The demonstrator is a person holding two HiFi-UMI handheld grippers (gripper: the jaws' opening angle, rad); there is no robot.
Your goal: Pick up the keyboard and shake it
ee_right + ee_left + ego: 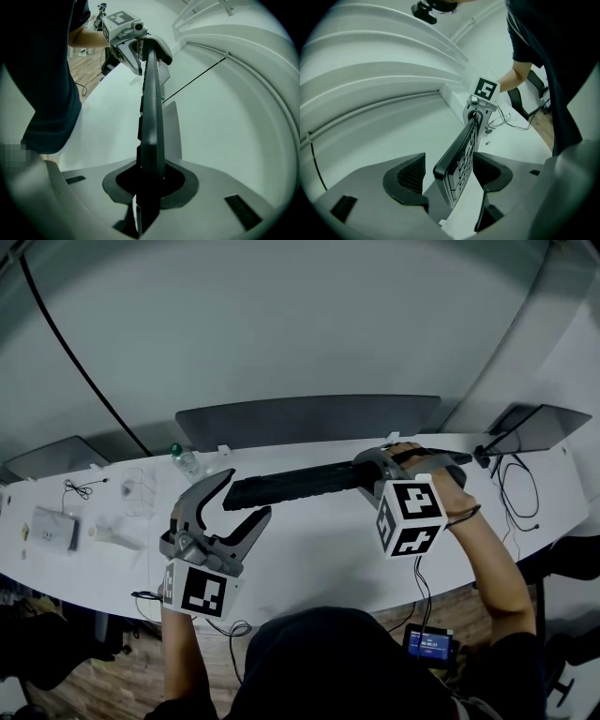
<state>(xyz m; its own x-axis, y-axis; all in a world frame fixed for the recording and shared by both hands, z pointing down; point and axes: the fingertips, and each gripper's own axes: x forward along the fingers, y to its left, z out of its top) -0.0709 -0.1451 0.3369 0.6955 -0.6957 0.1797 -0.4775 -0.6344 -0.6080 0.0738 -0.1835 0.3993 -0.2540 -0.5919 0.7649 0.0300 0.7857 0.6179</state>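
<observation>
**Keyboard carried by one end**

Above the white table (309, 549), the black keyboard (291, 486) is tilted on edge, probably so that shaking can drop crumbs. The right gripper (372, 469) clamps its right end tightly. The left gripper (246, 495) stands wide around the other end, its pads not pressing.

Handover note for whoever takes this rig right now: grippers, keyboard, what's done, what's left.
Left hand-held gripper: open, jaws either side of the keyboard's left end, not clamped.
Right hand-held gripper: shut on the keyboard's right end.
Keyboard: turned on edge, apparently lifted off the white table, carried by the right alone.
Done: pick-up.
Left: shaking can't be confirmed from here; probably close the left, then shake.
</observation>
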